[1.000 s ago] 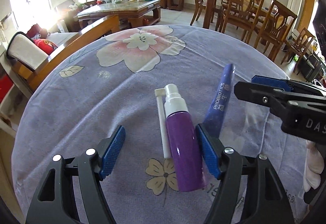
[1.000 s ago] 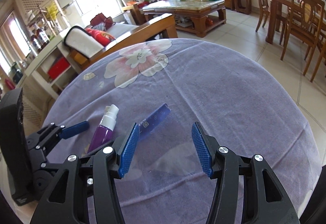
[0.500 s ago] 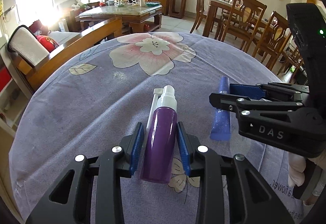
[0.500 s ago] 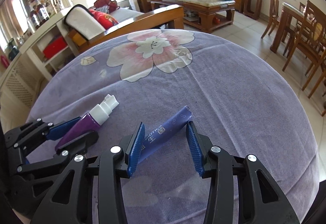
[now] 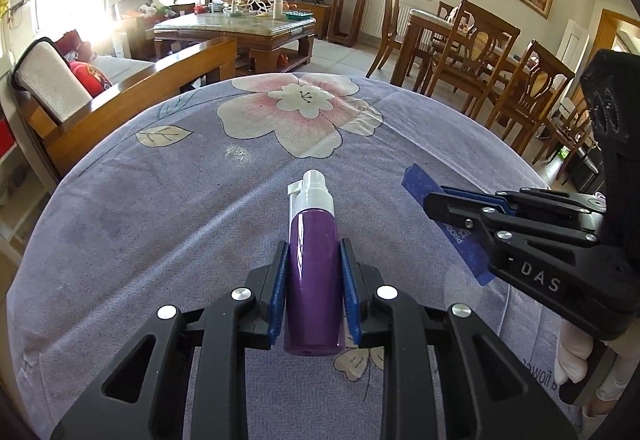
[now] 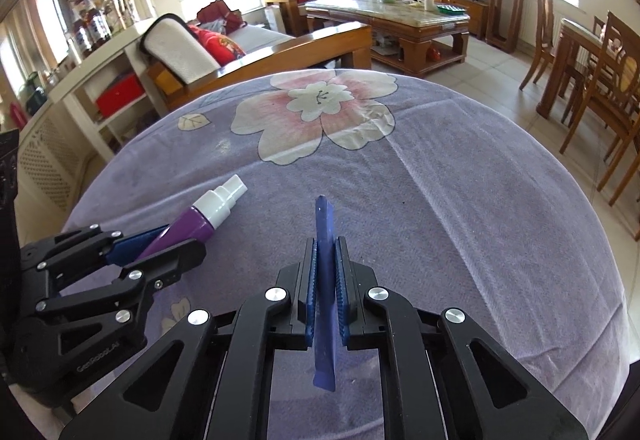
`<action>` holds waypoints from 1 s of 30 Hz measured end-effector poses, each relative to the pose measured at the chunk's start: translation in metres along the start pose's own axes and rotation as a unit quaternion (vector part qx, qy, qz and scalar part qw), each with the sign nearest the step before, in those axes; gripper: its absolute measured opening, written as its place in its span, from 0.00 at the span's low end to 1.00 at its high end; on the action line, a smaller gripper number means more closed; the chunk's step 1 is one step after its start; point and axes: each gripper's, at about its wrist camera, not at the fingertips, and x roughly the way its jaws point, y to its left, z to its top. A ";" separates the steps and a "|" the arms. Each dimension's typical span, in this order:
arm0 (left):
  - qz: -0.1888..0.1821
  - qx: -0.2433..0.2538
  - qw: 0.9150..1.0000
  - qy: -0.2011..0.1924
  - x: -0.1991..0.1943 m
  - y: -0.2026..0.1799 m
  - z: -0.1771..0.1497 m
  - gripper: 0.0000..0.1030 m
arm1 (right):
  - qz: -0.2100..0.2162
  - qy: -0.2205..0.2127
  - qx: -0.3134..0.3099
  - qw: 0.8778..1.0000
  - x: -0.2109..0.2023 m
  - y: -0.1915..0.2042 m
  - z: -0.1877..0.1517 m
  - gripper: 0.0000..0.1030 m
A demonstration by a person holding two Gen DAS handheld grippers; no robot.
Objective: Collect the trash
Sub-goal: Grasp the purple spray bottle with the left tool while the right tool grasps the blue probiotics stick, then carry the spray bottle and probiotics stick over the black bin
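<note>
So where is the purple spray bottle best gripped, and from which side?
Across the purple body of the spray bottle, coming from its base end with fingers either side. It lies flat and the round body is wider and firmer than the white nozzle. The left gripper is closing there now.

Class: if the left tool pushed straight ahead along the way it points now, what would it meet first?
Probably the purple tablecloth just beyond the spray bottle that the left tool is closing on; nothing else lies ahead, though depth is uncertain.
</note>
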 end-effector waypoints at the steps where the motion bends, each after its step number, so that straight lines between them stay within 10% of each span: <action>1: 0.001 0.001 1.000 -0.004 -0.001 -0.001 0.000 0.24 | 0.003 -0.004 0.001 1.000 -0.004 0.000 -0.001 0.09; 30: 0.004 0.080 0.985 -0.154 -0.100 -0.128 -0.006 0.24 | 0.092 -0.176 0.068 0.978 -0.196 -0.062 -0.105 0.09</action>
